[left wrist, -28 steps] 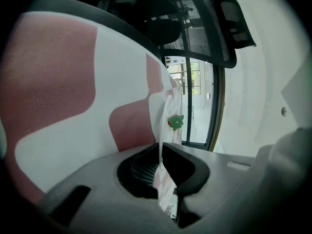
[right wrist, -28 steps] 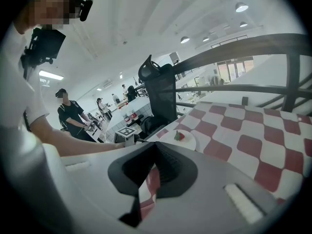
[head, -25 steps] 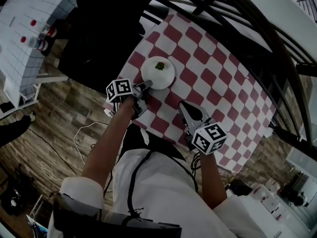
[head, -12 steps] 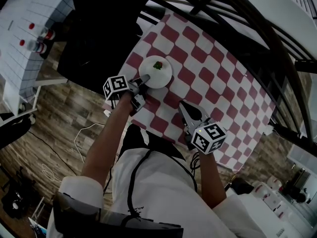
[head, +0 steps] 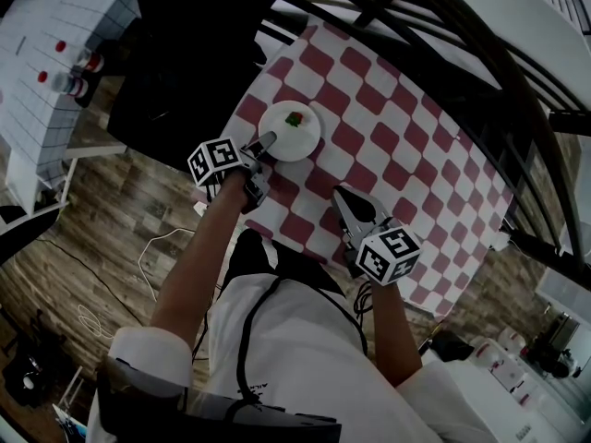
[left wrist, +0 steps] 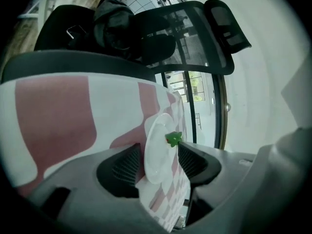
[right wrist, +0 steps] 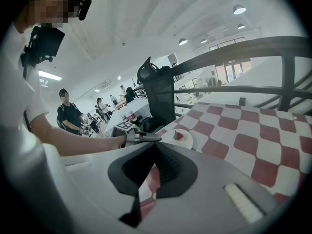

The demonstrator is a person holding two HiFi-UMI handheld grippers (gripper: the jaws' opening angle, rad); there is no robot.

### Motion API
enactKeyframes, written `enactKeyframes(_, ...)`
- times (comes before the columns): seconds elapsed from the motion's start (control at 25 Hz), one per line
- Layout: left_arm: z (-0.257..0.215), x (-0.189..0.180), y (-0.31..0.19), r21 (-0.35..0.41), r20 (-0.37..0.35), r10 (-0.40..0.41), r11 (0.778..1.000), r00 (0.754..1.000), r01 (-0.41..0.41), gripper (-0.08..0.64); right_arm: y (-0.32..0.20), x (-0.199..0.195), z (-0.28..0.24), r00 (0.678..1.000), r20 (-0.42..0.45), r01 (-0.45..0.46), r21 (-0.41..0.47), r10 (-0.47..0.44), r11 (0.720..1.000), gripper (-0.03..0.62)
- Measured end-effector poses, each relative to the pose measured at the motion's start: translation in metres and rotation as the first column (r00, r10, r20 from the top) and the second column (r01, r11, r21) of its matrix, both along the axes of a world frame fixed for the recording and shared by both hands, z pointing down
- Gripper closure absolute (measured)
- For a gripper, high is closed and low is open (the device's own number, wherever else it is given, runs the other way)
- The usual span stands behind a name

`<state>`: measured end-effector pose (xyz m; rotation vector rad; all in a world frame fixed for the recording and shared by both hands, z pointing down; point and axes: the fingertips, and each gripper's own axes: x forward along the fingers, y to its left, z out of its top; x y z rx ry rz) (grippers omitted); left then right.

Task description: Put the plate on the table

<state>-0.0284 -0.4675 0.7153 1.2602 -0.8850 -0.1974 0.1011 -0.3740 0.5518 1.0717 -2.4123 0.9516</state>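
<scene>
A small white plate (head: pixel 289 132) lies flat on the red-and-white checked table (head: pixel 406 164), near its left edge. A small green-and-red piece of food (head: pixel 294 118) sits on it. My left gripper (head: pixel 262 148) is at the plate's near rim. Its jaws have just been opening and now stand open. In the left gripper view the plate (left wrist: pixel 157 152) shows edge-on between the pads without being pressed. My right gripper (head: pixel 344 203) rests over the cloth to the right of the plate, and it (right wrist: pixel 156 147) is shut on nothing.
A black mesh office chair (left wrist: pixel 165 38) stands just past the table's left edge. Dark curved bars (head: pixel 443 35) run along the table's far side. A white counter with bottles (head: pixel 55 58) is far left. A cable (head: pixel 162 247) lies on the wood floor.
The left gripper's jaws have opened and let go of the plate's rim, and the hand has drawn back slightly. The plate stays on the cloth. The right gripper has not moved.
</scene>
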Motion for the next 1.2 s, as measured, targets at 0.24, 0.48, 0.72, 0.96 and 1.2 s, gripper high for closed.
enactKeyframes(0.24, -0.004, -0.002, 0.001, 0.019, 0.031, 0.014, 1.0, 0.999, -0.015, 0.316, 0.002, -0.002, -0.005, 1.0, 0.0, 0.006, 0.012, -0.006, 1.0, 0.583)
enactKeyframes(0.48, -0.01, -0.006, 0.008, 0.039, 0.059, 0.024, 0.999, 0.998, -0.026, 0.314, 0.005, -0.002, -0.014, 1.0, 0.001, 0.007, 0.04, -0.007, 0.999, 0.583)
enactKeyframes(0.72, -0.031, -0.008, 0.028, 0.074, 0.069, 0.035, 0.996, 0.997, -0.04, 0.347, 0.016, 0.0, -0.029, 1.0, 0.008, 0.025, 0.085, -0.026, 0.996, 0.583)
enactKeyframes(0.96, -0.084, -0.003, 0.041, 0.19, 0.082, 0.092, 0.976, 0.992, -0.107, 0.437, 0.021, 0.001, -0.046, 0.999, 0.03, 0.023, 0.15, -0.028, 0.988, 0.583)
enactKeyframes(1.2, -0.135, 0.011, 0.066, 0.278, 0.079, 0.133, 0.949, 0.988, -0.15, 0.485, 0.037, 0.008, -0.057, 0.999, 0.053, -0.001, 0.17, -0.008, 0.986, 0.583)
